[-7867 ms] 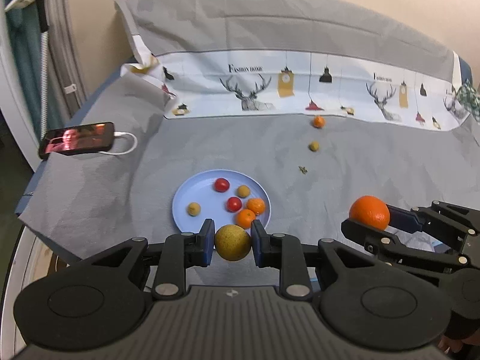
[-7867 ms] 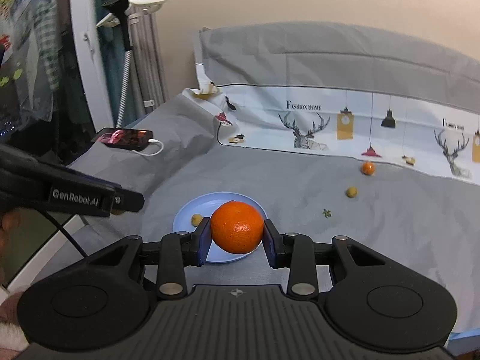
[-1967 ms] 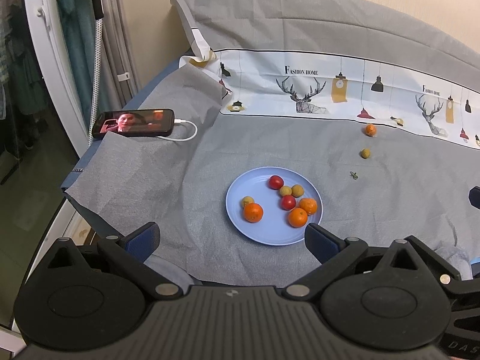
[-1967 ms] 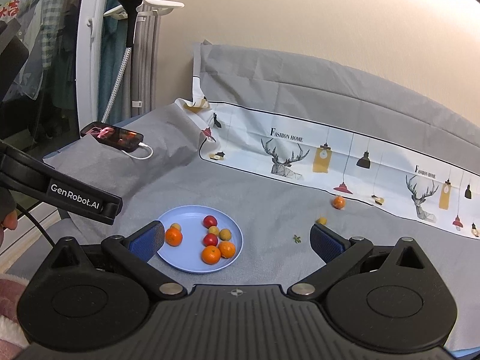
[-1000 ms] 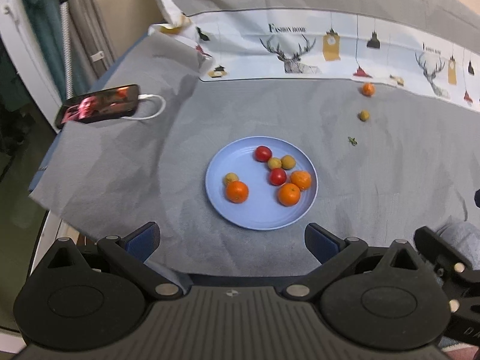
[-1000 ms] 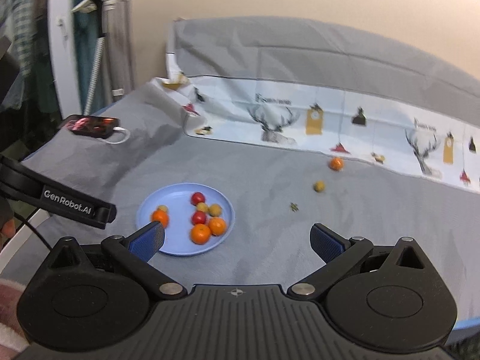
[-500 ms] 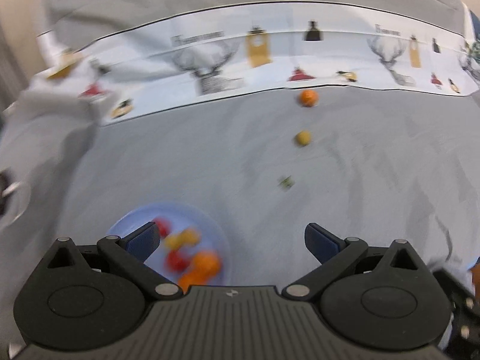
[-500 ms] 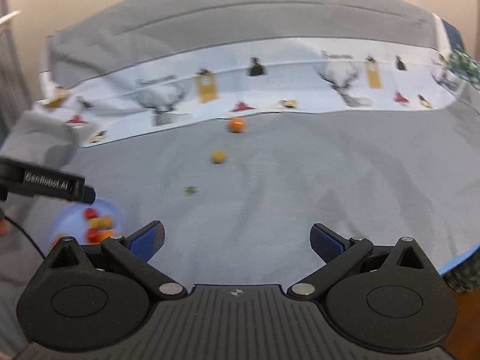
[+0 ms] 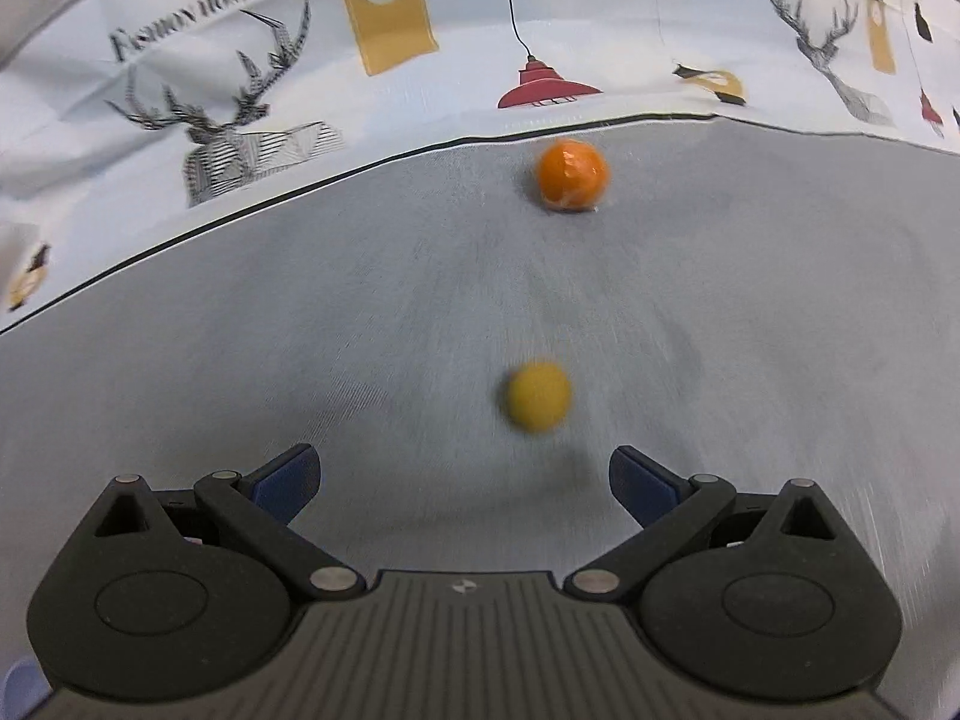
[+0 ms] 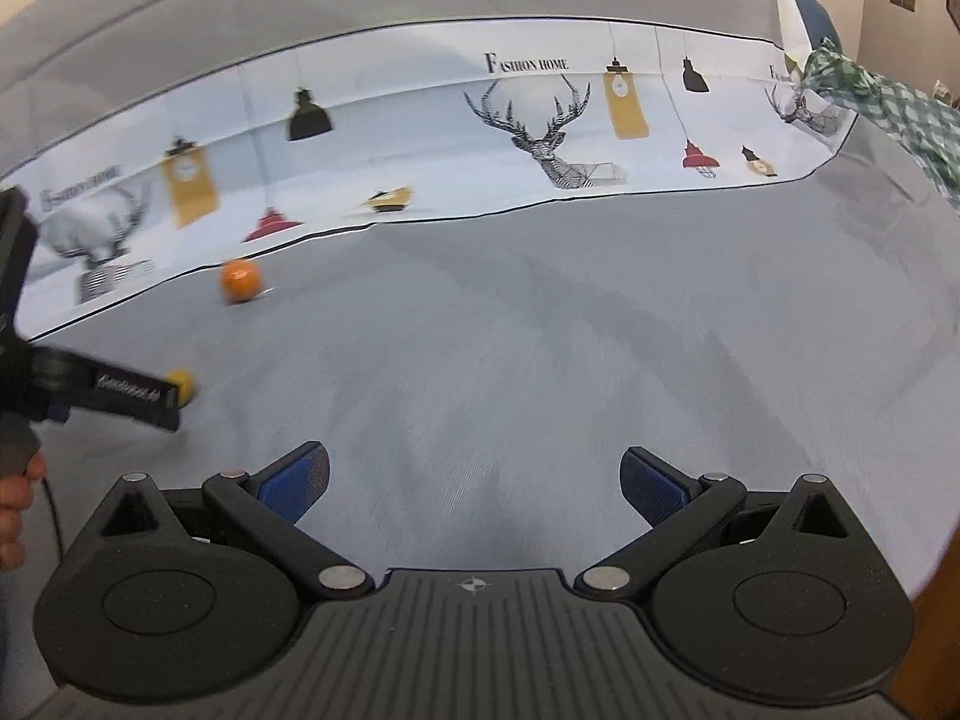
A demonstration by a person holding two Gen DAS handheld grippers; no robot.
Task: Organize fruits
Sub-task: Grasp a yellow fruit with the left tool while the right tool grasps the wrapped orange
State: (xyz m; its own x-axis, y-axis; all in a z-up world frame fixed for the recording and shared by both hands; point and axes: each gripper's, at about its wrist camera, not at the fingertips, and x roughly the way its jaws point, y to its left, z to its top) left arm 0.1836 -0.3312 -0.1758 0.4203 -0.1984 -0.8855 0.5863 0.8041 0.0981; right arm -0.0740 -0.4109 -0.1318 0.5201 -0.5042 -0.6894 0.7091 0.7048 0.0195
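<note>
left gripper (image 9: pixel 465 477) spread wide, empty, lined up on yellow fruit (image 9: pixel 537 397) at 12 o'clock for pickup; orange fruit (image 9: pixel 571 176) beyond. right gripper (image 10: pixel 474 477) likewise agape, empty.

— How do the left tongs (image 9: pixel 465 483) stand?
— Spread wide, nothing between the blue pads (image 9: pixel 287 482), held low and pointing forward.
— And the right tongs (image 10: pixel 474 480)?
— Also wide apart and empty. In their view the left tongs sit at the far left, with a hand (image 10: pixel 15 516) gripping the handle.
</note>
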